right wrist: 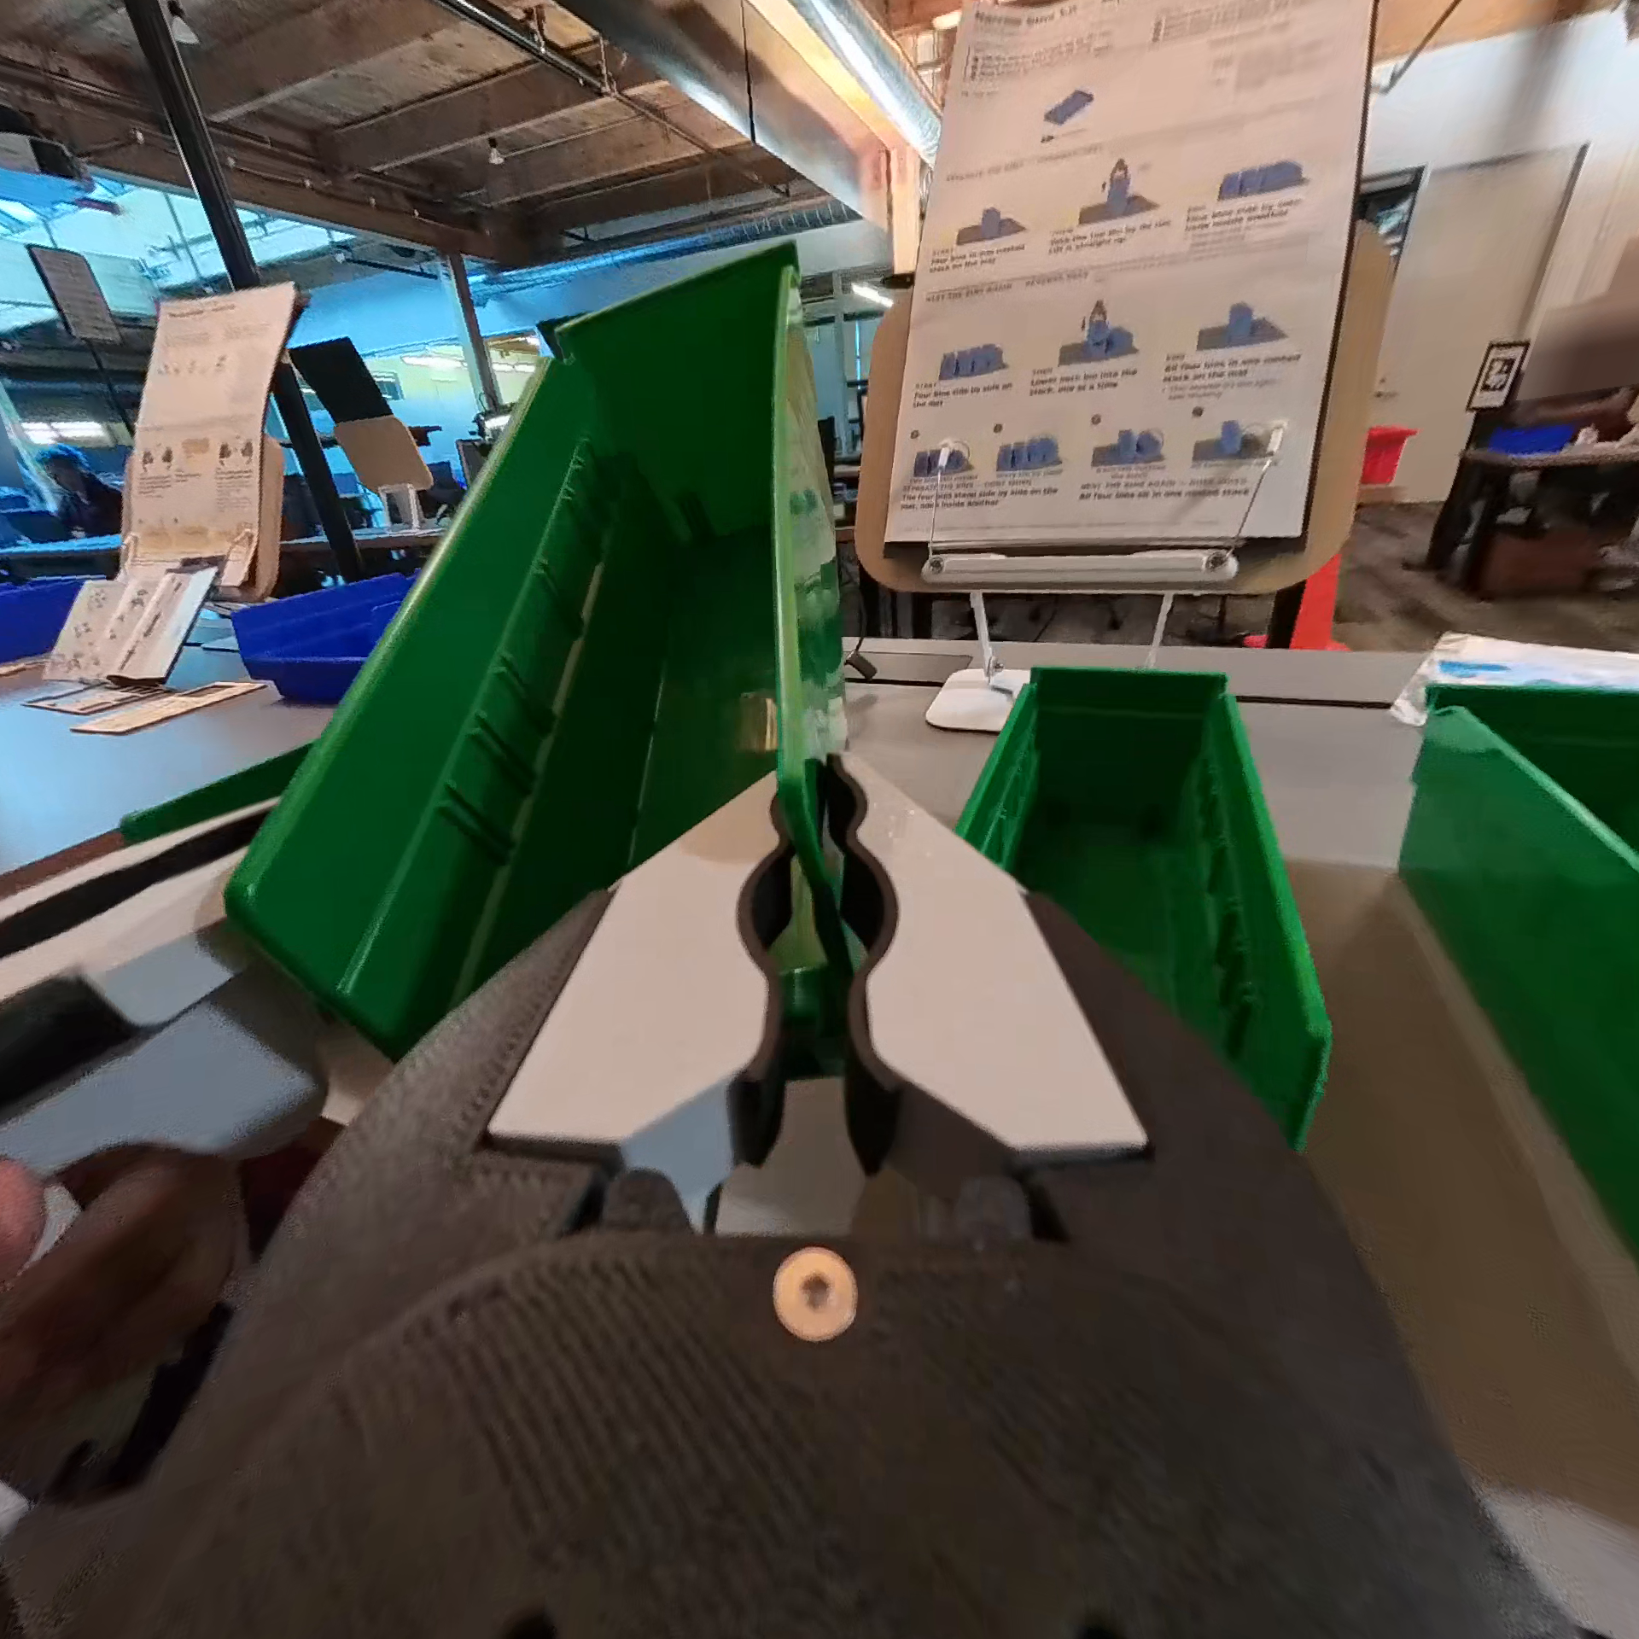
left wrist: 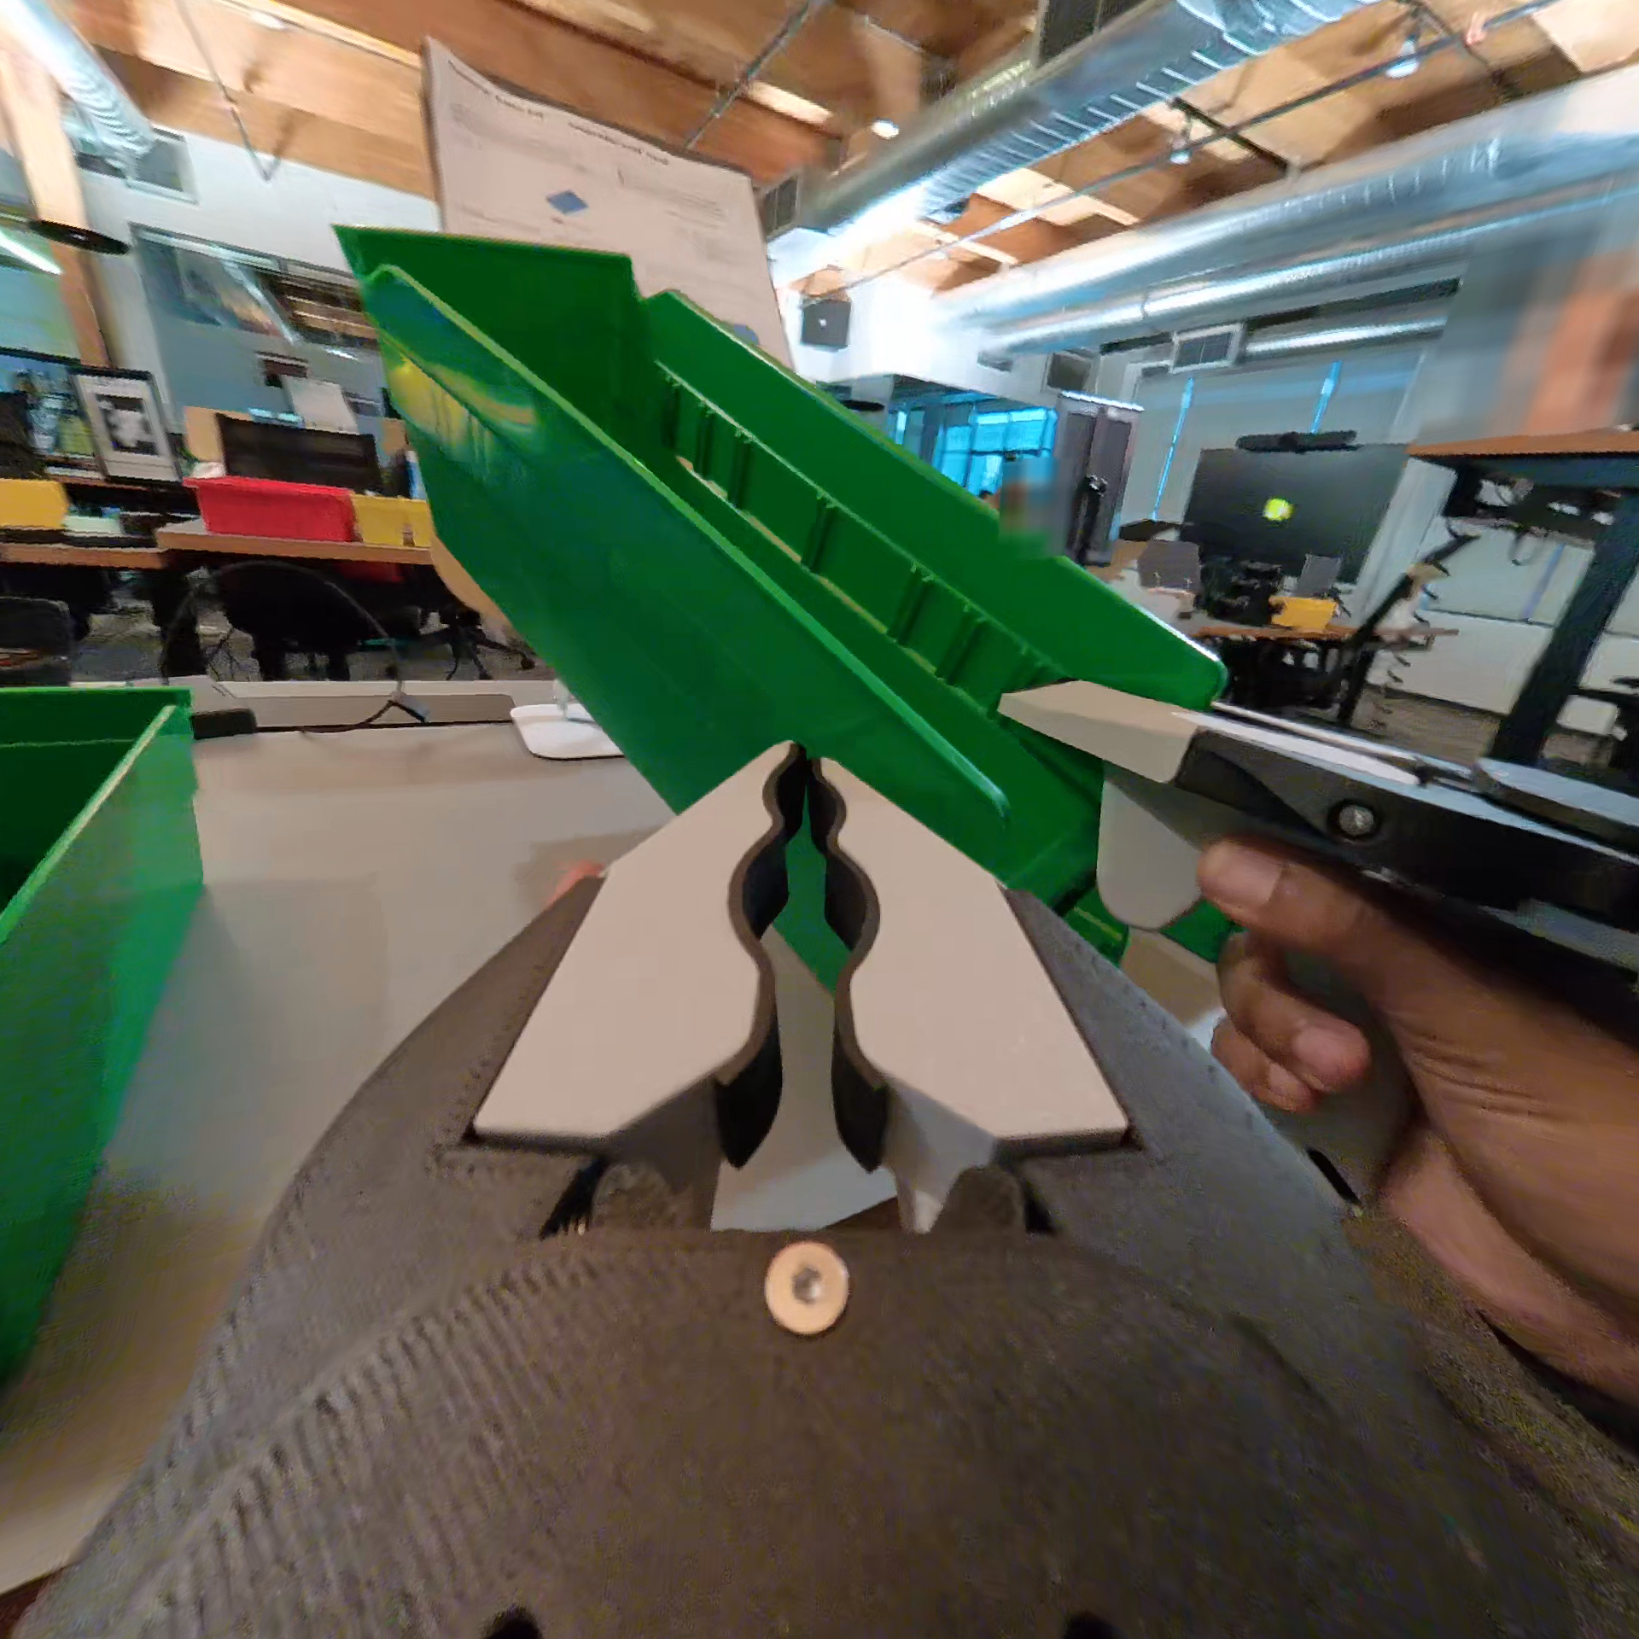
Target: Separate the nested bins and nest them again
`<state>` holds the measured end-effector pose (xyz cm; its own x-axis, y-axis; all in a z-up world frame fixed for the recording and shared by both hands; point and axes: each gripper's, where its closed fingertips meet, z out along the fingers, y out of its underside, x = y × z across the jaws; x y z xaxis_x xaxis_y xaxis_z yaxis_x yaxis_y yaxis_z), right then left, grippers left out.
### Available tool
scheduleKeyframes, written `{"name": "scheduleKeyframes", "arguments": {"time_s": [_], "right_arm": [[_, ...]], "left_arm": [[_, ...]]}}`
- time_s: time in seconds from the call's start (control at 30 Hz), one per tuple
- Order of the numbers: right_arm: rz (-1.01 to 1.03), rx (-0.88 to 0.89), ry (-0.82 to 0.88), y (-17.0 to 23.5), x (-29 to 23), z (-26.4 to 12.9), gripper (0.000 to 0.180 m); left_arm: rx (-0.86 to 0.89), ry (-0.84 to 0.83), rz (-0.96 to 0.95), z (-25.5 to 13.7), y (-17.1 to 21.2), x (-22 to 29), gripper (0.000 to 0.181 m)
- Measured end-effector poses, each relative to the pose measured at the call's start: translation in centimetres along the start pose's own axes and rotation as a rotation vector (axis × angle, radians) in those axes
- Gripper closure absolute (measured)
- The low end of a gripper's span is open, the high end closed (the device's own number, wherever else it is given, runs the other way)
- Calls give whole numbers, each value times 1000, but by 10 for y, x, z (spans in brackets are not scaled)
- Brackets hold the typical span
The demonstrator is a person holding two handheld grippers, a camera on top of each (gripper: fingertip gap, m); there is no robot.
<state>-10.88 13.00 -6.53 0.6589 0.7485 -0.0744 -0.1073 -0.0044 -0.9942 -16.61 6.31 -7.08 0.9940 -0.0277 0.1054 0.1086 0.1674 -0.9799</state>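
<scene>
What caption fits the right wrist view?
Right tongs clamp the wall of a tilted green bin; another green bin sits open alongside.

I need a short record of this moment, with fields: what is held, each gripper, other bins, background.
held item: tilted green bin, lifted at an angle above the grey table
left gripper: shut on one wall of the tilted bin
right gripper: shut on the opposite wall of the same bin
other bins: one narrow green bin standing on the table; part of another green bin at the right edge
background: instruction sheet on a stand
</scene>
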Motion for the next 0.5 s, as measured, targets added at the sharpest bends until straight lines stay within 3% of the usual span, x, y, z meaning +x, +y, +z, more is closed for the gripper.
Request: {"name": "scheduleKeyframes", "arguments": {"time_s": [0.07, 0.13, 0.2, 0.27, 0.4, 0.5], "right_arm": [[41, -1, -9, 1, 5, 5, 177], [60, 1, -6, 2, 12, 10, 177], [60, -1, -25, 4, 12, 16, 177], [58, -9, -63, 11, 4, 22, 177], [-3, -58, -147, 29, -36, 29, 177], [25, -56, -205, 31, -55, 32, 176]], "left_arm": [[-2, 72, -20, -2, 0, 1, 175], [33, 131, -72, -8, -5, -1, 138], [54, 210, -113, -13, -7, 2, 136], [41, 186, -115, -15, -3, -3, 125], [6, 151, -64, -21, 7, -3, 115], [14, -30, -7, -29, 5, -33, 143]]}}
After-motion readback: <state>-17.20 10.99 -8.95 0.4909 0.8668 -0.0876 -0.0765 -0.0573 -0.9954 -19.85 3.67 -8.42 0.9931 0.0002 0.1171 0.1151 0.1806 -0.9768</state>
